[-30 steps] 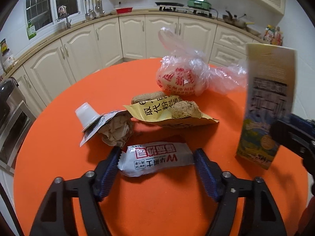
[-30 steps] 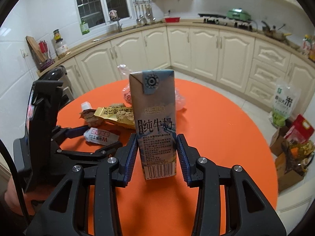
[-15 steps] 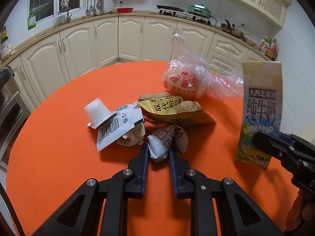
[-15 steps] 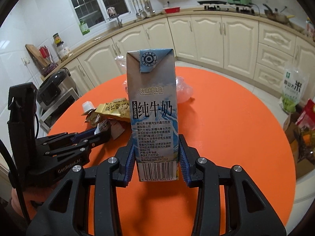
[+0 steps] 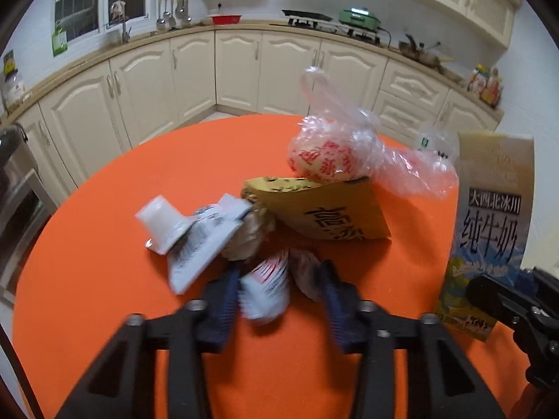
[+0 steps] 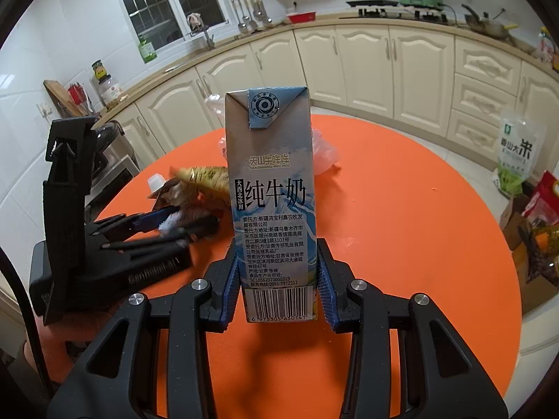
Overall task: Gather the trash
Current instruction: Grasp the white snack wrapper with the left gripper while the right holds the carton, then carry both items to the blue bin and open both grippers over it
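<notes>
On the round orange table (image 5: 139,192) lies a pile of trash. A crumpled white and red wrapper (image 5: 265,289) sits between the fingers of my left gripper (image 5: 279,293), touching both pads while the jaws are opening slightly. Just beyond lie a white plastic cup (image 5: 160,223), a barcode wrapper (image 5: 199,248), crumpled paper (image 5: 248,237), a yellow snack bag (image 5: 325,209) and a clear plastic bag (image 5: 335,150). My right gripper (image 6: 279,279) is shut on an upright blue and white milk carton (image 6: 270,188), held above the table to the right of the pile.
Cream kitchen cabinets (image 6: 391,70) curve around behind the table. A rice bag (image 6: 517,153) and a cardboard box with packets (image 6: 538,262) stand on the floor to the right. A dark appliance (image 5: 14,181) sits off the table's left edge.
My left jaws closed on the flat wrapper and crumpled it, then widened a little. The yellow bag and the pile shifted. The milk carton stayed in my right gripper.
</notes>
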`<state>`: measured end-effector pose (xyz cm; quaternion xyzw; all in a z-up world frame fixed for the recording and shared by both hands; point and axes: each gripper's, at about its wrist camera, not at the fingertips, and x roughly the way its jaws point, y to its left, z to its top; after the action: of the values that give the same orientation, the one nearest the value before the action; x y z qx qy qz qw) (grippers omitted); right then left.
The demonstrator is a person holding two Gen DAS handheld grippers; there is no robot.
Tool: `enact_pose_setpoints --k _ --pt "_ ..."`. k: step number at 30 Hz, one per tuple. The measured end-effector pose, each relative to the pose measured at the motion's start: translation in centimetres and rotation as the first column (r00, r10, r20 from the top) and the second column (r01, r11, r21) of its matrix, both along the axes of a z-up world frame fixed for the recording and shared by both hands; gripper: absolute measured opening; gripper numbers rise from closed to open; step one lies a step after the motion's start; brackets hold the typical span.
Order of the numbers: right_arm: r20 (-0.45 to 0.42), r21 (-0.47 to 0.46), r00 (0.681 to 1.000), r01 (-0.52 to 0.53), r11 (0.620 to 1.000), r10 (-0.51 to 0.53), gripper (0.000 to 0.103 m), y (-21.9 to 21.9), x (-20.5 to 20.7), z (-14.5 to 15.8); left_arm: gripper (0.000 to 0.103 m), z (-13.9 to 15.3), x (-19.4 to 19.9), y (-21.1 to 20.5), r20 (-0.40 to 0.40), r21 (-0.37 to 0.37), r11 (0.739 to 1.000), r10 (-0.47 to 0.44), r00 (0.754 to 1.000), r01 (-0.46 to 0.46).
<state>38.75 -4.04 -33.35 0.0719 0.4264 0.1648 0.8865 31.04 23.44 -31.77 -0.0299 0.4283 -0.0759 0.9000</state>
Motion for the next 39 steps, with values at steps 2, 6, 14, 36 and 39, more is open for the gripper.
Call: enact_pose_setpoints --k 2,6,14,36,39 --pt "0.000 -0.002 1.000 0.000 1.000 0.000 0.036 -0.1 0.0 0.0 0.022 -0.2 -0.7 0.6 -0.001 -0.015 1.000 -0.006 1.000 0.006" --pt "0.010 0.008 1.000 0.009 1.000 -0.009 0.036 -0.2 -0.6 0.2 0.022 -0.1 -2.3 1.9 0.004 -0.044 0.999 -0.009 1.000 0.009" --pt "0.031 0.025 0.999 0.030 0.999 -0.030 0.036 -0.6 -2.9 1.4 0.022 1.3 -7.2 3.9 0.038 -0.080 0.997 -0.015 0.999 0.018" --pt "0.248 0.052 0.954 0.164 0.985 -0.172 0.036 -5.5 -17.0 11.4 0.022 12.2 -27.6 -4.3 0.355 0.024 0.975 -0.214 0.910 0.220" --pt "0.269 0.052 0.939 0.210 0.976 -0.216 0.036 -7.5 -19.3 12.4 0.022 13.3 -29.4 -6.4 0.376 0.017 0.963 -0.256 0.891 0.270"
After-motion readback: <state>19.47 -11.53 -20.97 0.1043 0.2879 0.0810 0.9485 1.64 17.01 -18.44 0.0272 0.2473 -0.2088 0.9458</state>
